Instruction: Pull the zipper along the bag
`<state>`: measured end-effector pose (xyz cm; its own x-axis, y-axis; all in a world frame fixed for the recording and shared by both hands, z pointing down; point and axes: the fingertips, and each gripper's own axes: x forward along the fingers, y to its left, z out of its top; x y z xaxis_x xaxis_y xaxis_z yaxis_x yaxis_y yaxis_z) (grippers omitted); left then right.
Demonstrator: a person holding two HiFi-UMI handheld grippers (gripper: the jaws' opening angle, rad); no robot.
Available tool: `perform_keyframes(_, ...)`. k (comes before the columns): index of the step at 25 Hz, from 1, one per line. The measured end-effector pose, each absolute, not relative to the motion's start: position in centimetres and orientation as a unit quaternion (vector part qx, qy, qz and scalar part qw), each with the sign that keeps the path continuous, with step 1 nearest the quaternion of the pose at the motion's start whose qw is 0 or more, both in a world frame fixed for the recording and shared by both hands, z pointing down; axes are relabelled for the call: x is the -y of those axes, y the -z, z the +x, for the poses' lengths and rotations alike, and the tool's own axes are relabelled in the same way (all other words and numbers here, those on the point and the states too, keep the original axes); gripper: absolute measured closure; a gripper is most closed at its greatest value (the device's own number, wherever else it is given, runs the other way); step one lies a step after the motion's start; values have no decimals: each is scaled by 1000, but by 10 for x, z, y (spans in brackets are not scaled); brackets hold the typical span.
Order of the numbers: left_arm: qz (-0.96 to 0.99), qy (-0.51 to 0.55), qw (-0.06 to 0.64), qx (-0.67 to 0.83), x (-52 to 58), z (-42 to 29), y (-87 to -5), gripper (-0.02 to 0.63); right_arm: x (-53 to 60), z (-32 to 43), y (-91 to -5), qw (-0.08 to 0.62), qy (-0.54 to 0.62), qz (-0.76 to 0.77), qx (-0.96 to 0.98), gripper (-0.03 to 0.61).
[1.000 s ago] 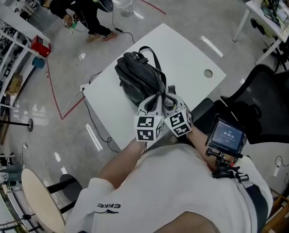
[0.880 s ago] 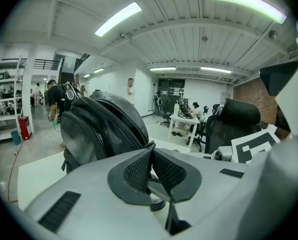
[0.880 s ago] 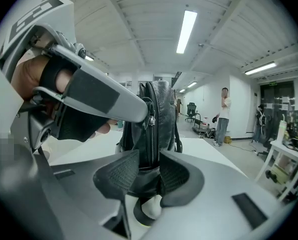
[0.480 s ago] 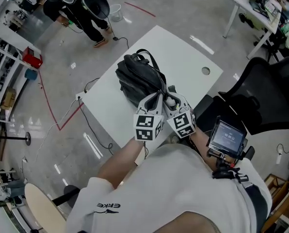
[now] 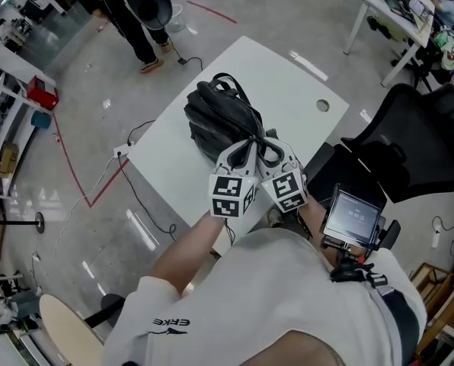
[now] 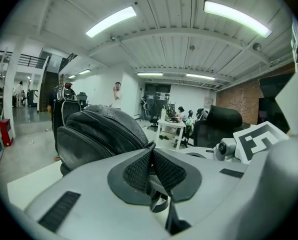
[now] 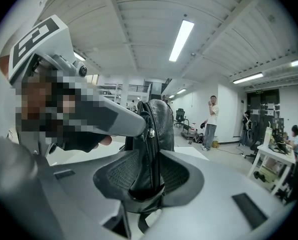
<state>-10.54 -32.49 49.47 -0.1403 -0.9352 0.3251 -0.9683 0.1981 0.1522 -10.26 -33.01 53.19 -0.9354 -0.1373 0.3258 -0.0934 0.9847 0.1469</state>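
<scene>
White laminate forms the rectangular table top [image 5: 288, 75], which has a round cable hole [image 5: 322, 106] near one edge. It stands on a glossy grey concrete floor [image 5: 97, 128] marked with red tape lines [image 5: 71, 166]. A black mesh office chair [image 5: 425, 143] stands beside the table. Metal shelving [image 5: 6, 128] lines one side of the room. Long fluorescent ceiling lights [image 6: 111, 20] run overhead, and a standing person [image 7: 210, 121] is visible well beyond the table.

The black leather-look bag [image 5: 219, 120] lies on the table, toward the edge nearest the operator. Both grippers meet side by side at its near end.

Left gripper [image 5: 248, 145] [image 6: 150, 149]: jaws almost fully together, with the textured pads pinching a thin black part of the bag. A black strap loop [image 6: 159, 204] hangs below the pads.

Right gripper [image 5: 273, 147] [image 7: 149, 169]: jaws narrow and clamped on an upright fold of the bag. The bag's zipper track [image 7: 153, 149] runs up between the pads, and the silver zipper slider [image 7: 150, 132] sits just above them.
</scene>
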Motion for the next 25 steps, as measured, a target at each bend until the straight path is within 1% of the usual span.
perform_keyframes(11,671,-58,203,711,298,-115,-496,598,316,-114,-532,180,67,88,977,469)
perform_keyframes(25,728,-77,191,654,292,-127,-487,598,317,-119,-541,202,84,187,958,471)
